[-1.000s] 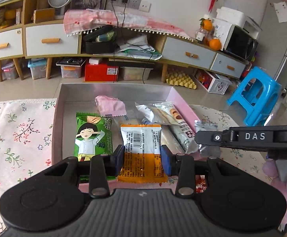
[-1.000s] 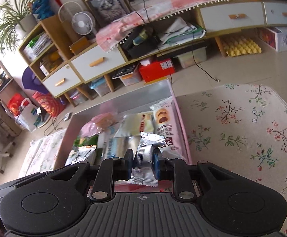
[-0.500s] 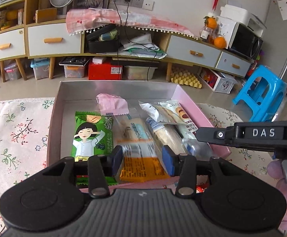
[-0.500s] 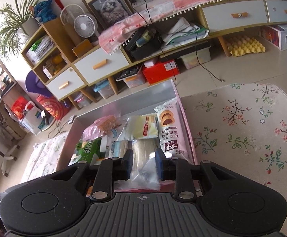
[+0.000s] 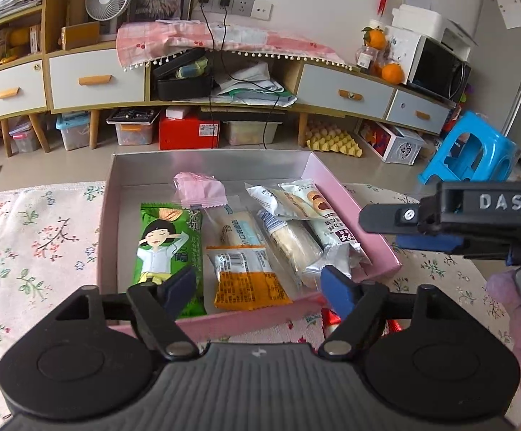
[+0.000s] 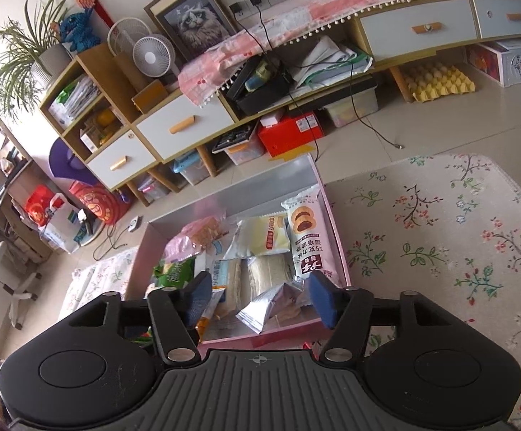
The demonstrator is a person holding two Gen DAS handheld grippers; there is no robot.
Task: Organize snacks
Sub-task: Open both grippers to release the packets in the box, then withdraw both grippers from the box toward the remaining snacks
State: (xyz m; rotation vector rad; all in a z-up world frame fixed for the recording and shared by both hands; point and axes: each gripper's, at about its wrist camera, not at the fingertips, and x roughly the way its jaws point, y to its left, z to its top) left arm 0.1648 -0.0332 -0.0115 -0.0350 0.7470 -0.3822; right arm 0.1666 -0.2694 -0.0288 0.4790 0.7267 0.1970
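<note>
Living-room floor behind, long low cabinet (image 5: pixel 95 79) with white drawers along the wall; work surface is a counter (image 5: pixel 34 237) under a floral cloth.

Pink box (image 5: pixel 346 197) sits on the counter, snacks lying flat inside. Relative to the box:
- green packet (image 5: pixel 168 248) with a cartoon figure, along the left wall
- orange-and-white packet (image 5: pixel 247 276), barcode side up, centre, at the near wall
- silver foil packet (image 6: pixel 269 305), near right corner, tilted, one end propped up on its neighbours
- long pink packet (image 6: pixel 308 244) with cookie picture, along the right wall
- small pink wrapper (image 5: pixel 199 190) toward the far wall
- red wrapper (image 5: pixel 330 318) just outside the near wall; only a scrap of it shows

Left claw (image 5: pixel 256 289): spread wide, empty, hovering over the near wall above the orange-and-white packet. Right claw (image 6: pixel 256 298): also spread wide, empty, foil packet lying loose between its fingers.

Handling, my read: all light, soft film pouches, slick, contents crushable. Pinch across the short width near mid-body or on a crimped end seal; gentle squeeze. The foil one looks most likely to slide.

Readable text: "DAS" embossed on the right claw's housing, seen from the left wrist view. Packets carry Chinese print, too small for me to read reliably.
</note>
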